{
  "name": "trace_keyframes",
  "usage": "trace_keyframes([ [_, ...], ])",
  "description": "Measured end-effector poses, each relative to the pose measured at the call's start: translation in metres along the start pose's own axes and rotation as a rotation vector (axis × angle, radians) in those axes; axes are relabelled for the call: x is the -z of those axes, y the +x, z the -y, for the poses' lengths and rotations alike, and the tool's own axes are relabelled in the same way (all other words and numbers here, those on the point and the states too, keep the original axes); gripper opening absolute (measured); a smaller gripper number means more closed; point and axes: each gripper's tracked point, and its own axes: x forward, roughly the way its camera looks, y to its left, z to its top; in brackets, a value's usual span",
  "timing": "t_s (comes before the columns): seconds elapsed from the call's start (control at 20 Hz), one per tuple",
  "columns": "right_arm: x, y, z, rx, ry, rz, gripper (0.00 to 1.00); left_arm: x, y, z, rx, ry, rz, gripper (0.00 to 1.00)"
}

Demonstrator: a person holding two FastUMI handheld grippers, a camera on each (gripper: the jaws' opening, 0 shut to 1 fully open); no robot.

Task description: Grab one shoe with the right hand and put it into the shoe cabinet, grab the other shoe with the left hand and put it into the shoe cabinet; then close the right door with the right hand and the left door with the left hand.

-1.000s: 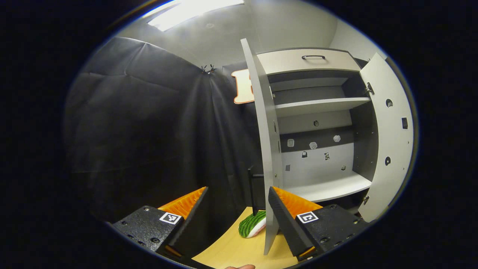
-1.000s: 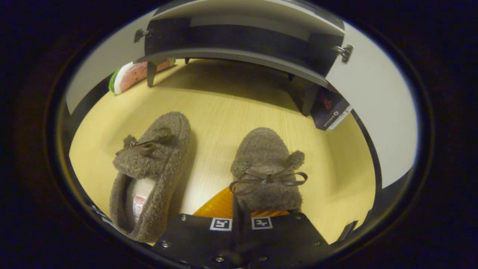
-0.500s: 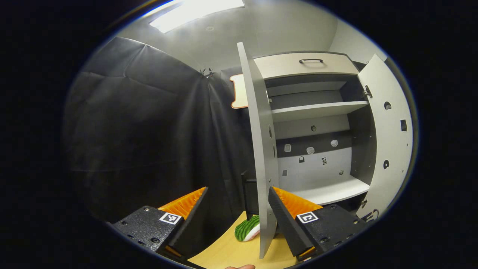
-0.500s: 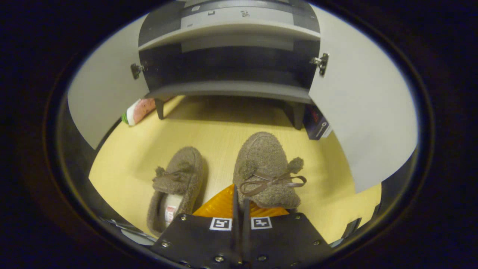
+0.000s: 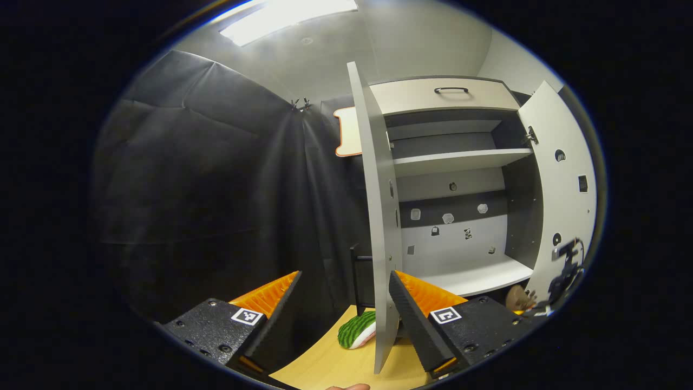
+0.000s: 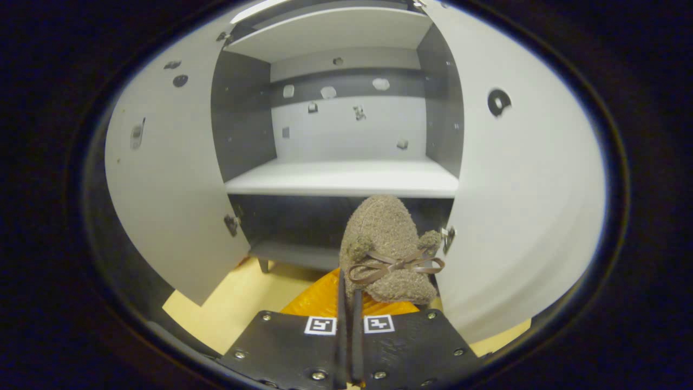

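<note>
A brown fuzzy shoe (image 6: 385, 244) with a bow hangs off the floor in front of the shoe cabinet (image 6: 341, 179), toe towards its lower white shelf. My right gripper (image 6: 348, 281) is shut on the shoe's heel edge. The left door (image 6: 173, 179) and the right door (image 6: 520, 189) both stand wide open. In the left gripper view my left gripper (image 5: 344, 276) is open with nothing between its fingers, held by the edge of the left door (image 5: 379, 216). That view also has the shoe (image 5: 520, 297) and the right gripper (image 5: 563, 271) low at the far right.
A watermelon-patterned item (image 5: 354, 329) lies on the light wooden floor (image 5: 335, 365) by the cabinet's left leg. Above the shelves sits a drawer with a dark handle (image 5: 452, 89). Black cloth walls the booth to the left.
My right gripper has lifted the shoe off the floor and up towards the cabinet's lower shelf; the other shoe has dropped out of its view. The left gripper has barely moved.
</note>
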Motion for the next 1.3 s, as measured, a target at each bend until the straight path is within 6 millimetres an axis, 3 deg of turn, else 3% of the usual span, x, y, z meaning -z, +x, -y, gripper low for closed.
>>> trace_keyframes([
  [0.05, -0.024, 0.006, -0.002, -0.01, 0.0, 0.033, 0.0, 0.001, -0.001, -0.002, -0.004, -0.001, -0.003, 0.96],
  [0.1, -0.048, 0.013, -0.004, -0.018, 0.0, 0.066, 0.05, 0.003, -0.003, -0.006, -0.01, -0.003, -0.006, 0.97],
  [0.3, -0.123, 0.05, 0.001, 0.016, -0.048, 0.144, 0.04, 0.007, -0.008, -0.017, -0.024, 0.008, -0.01, 0.96],
  [0.45, -0.161, 0.079, 0.007, 0.049, -0.081, 0.18, 0.04, 0.011, -0.009, -0.025, -0.037, 0.022, -0.013, 0.96],
  [0.6, -0.185, 0.111, 0.012, 0.076, -0.101, 0.191, 0.04, 0.017, -0.005, -0.036, -0.066, 0.022, -0.025, 0.96],
  [0.75, -0.188, 0.148, 0.021, 0.109, -0.121, 0.159, 0.04, 0.026, -0.004, -0.048, -0.087, 0.016, -0.041, 0.97],
  [0.95, -0.169, 0.196, 0.036, 0.145, -0.125, 0.059, 0.04, 0.033, -0.006, -0.068, -0.138, 0.02, -0.046, 0.97],
  [1.1, -0.159, 0.218, 0.046, 0.171, -0.118, 0.023, 0.04, 0.04, -0.005, -0.078, -0.175, 0.026, -0.057, 0.96],
  [1.3, -0.151, 0.23, 0.049, 0.175, -0.057, -0.016, 0.04, 0.047, -0.005, -0.083, -0.19, 0.038, -0.076, 0.96],
])
